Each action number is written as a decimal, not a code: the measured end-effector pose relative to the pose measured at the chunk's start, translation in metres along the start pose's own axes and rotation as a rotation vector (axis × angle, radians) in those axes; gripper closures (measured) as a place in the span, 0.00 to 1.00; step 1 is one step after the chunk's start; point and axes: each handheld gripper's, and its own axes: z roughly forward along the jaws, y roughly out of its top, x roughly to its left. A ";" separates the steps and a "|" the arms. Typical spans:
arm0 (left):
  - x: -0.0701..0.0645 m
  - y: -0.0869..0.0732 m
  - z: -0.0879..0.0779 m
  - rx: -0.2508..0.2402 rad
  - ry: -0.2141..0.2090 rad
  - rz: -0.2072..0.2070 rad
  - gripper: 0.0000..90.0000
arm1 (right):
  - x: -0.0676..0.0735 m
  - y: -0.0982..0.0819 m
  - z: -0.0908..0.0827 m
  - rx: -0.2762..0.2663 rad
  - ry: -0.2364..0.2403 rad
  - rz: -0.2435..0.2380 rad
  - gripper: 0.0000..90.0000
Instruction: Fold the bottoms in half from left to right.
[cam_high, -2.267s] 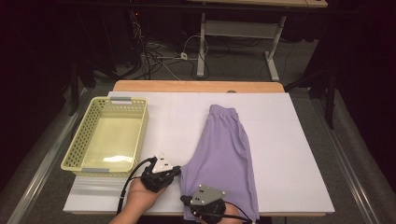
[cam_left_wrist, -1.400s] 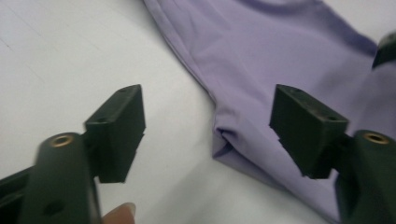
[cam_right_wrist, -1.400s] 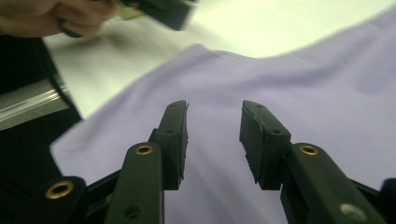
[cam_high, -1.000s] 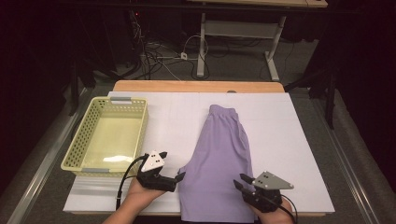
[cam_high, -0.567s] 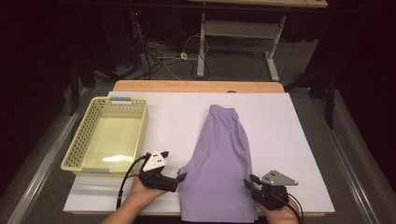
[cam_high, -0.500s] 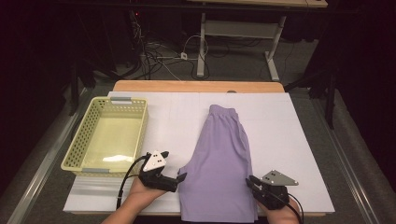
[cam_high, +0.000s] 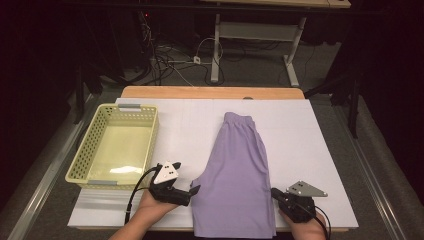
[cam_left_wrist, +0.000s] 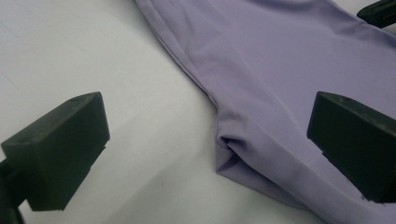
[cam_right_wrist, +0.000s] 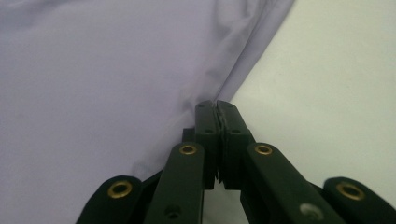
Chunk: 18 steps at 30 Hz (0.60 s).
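Fingers: right gripper (cam_right_wrist: 217, 109) just pinched shut on shorts (cam_high: 237, 175) right hem; left gripper (cam_left_wrist: 205, 140) wide open, straddling left hem. Thin pinch, likely slipping free on lifting.

Lab: white-topped table (cam_high: 320, 150), floor cables (cam_high: 175, 60), dark surroundings.

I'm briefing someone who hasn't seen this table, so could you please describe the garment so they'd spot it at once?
On the white table top, right of the yellow basket, lies a pair of lilac shorts, flat, waistband at the far end. It is the sole piece of cloth there; the right claw is shut on its near right edge, and the left claw stands open at its left edge.
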 end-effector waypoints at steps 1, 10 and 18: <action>0.000 0.000 0.000 0.001 -0.001 -0.001 0.00 | 0.000 0.001 -0.001 -0.013 0.005 0.005 0.97; 0.005 0.002 -0.001 0.003 0.012 0.004 0.00 | -0.002 0.040 0.014 -0.064 0.000 -0.002 0.79; 0.003 0.000 -0.001 0.002 0.000 0.024 0.00 | -0.026 0.078 0.056 -0.044 -0.038 0.022 0.75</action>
